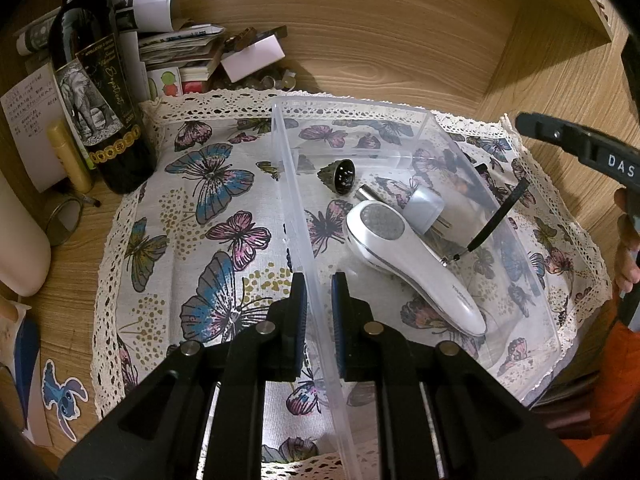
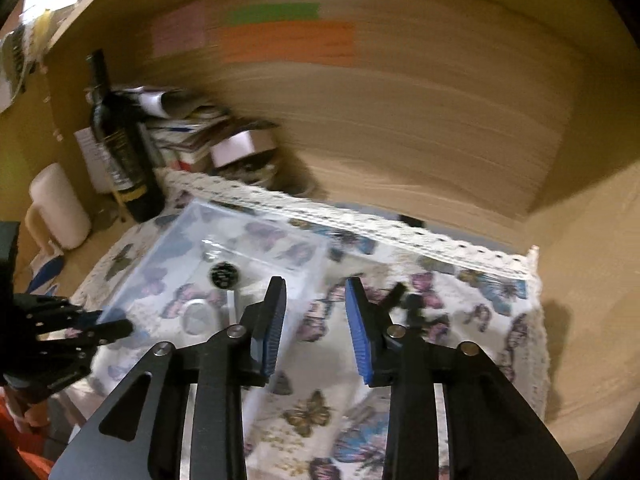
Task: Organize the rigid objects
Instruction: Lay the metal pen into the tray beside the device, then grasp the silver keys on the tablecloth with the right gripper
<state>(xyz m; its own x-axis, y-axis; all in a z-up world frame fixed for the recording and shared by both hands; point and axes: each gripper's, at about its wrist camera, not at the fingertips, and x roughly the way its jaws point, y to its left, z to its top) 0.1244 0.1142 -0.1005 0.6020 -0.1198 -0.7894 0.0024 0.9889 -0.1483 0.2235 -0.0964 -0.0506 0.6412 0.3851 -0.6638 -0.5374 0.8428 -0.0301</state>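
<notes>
A clear plastic box (image 1: 286, 184) stands on a butterfly cloth (image 1: 224, 200). My left gripper (image 1: 319, 292) is shut on the box's left wall, one pad on each side. Inside the box lie a white handheld shaver (image 1: 404, 252), a black fluted round cup (image 1: 342, 176), a grey plug adapter (image 1: 425, 205) and a black strip (image 1: 500, 212). In the blurred right wrist view my right gripper (image 2: 315, 284) hangs open above the cloth, just right of the box (image 2: 176, 240), with nothing between its pads. A small black object (image 2: 412, 305) lies on the cloth beyond its right finger.
A dark wine bottle (image 1: 100, 112) and a pile of papers and small boxes (image 1: 180, 48) crowd the back left corner. A white jug (image 1: 20, 240) stands at the far left. Wooden walls close the back and right. A person's hand (image 1: 628, 256) shows at the right edge.
</notes>
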